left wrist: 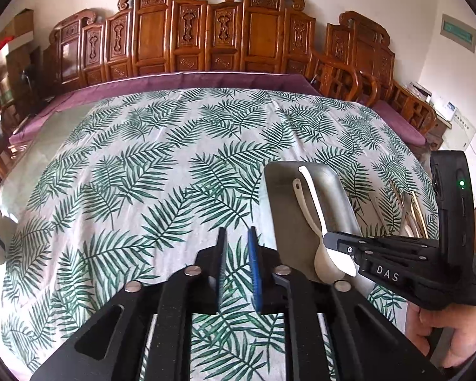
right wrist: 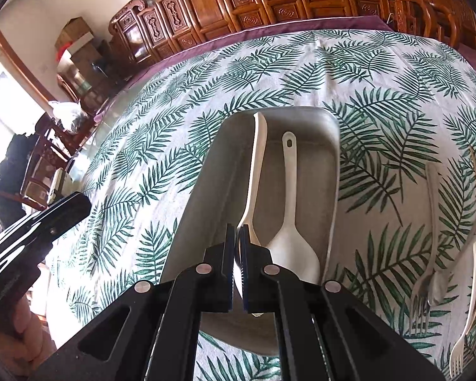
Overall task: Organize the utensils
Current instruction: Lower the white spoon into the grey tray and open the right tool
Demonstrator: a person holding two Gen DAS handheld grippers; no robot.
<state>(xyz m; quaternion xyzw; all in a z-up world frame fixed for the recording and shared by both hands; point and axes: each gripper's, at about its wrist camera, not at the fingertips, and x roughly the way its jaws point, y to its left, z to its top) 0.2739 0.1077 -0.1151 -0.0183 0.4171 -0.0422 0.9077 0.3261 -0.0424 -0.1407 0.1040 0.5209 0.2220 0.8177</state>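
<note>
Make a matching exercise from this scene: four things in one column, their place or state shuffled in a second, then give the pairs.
Things
1. left gripper
2. right gripper
3. white rice paddle
4. metal fork

Places or states
A. lying flat in the metal tray
B. shut on a white spoon
C. on the leaf-print tablecloth, right of the tray
D. slightly open, nothing between its fingers

Pairs: 1-D, 2-B, 3-A, 4-C

"DAS" in white letters on right gripper body.

Home dining room — carved chairs
</note>
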